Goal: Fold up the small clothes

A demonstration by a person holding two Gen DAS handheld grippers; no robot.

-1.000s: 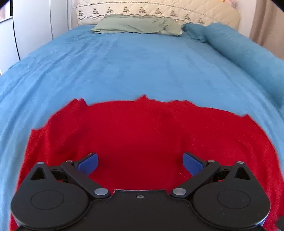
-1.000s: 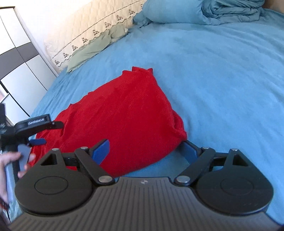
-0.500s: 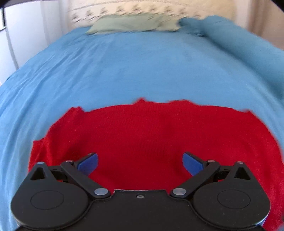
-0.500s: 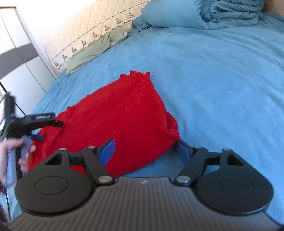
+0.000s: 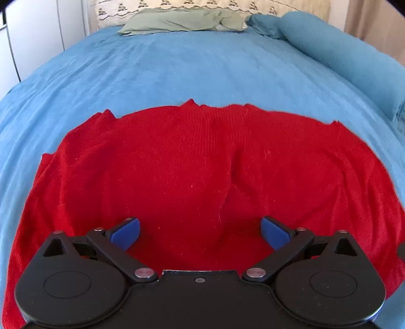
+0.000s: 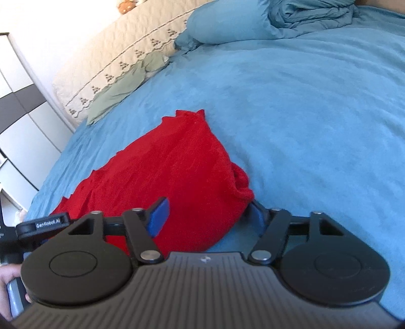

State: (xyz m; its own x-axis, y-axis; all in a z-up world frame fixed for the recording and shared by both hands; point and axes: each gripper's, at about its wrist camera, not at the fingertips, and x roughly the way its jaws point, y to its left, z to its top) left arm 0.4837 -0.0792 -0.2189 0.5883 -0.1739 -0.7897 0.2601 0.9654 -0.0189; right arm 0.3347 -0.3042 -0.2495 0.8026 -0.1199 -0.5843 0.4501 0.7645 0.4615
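Two grippers hang over a red sweater [image 5: 202, 172] lying on a blue bedspread [image 5: 189, 70]. The left gripper [image 5: 201, 231] is spread wide above the sweater's near edge and grips nothing. The right gripper [image 6: 206, 217] is also wide open, its fingers straddling the sweater's bunched near corner [image 6: 243, 192] without clamping it. In the right wrist view, the left gripper's black body bears white lettering, "GenRobot.AI" [image 6: 48, 219]. A green pillow [image 5: 182, 21] lies by the embroidered headboard [image 6: 121, 63].
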